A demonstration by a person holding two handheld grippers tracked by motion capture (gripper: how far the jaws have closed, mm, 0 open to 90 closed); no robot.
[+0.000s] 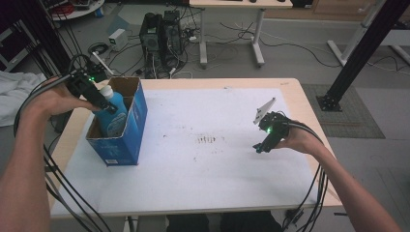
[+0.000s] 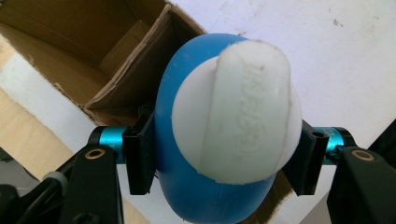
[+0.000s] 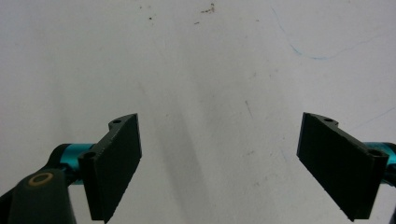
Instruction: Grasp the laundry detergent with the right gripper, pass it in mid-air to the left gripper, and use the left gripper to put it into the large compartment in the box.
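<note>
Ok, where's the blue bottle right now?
The blue bottle is at the table's left side in the high view, clamped by the left gripper in the open top of the blue cardboard box.

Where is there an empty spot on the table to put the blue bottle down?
The white mat is bare between the cardboard box and the right gripper. It is crowded at the left edge, where the left gripper holds the blue bottle in the box.
</note>
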